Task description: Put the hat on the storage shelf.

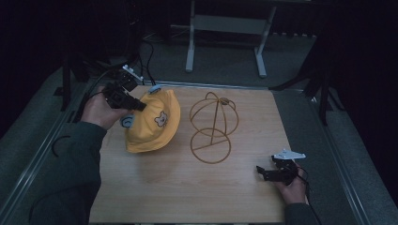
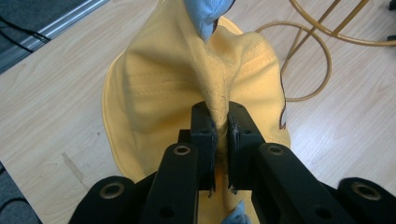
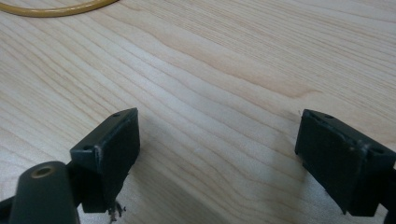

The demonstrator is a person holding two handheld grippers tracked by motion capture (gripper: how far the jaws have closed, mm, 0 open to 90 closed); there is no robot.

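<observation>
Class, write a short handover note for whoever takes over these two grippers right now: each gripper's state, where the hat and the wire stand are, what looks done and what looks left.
Left gripper: shut on a fold of the yellow hat, at the table's left.
Right gripper: open, holding nothing, low over bare wood table near the front right corner.
Wire hat stand: upright mid-table, bare, right of the hat.
Done: hat gripped.
Left, probably: put the hat on the stand.

Lab – rig table [image 1: 187, 197], cables [image 1: 149, 56]
</observation>
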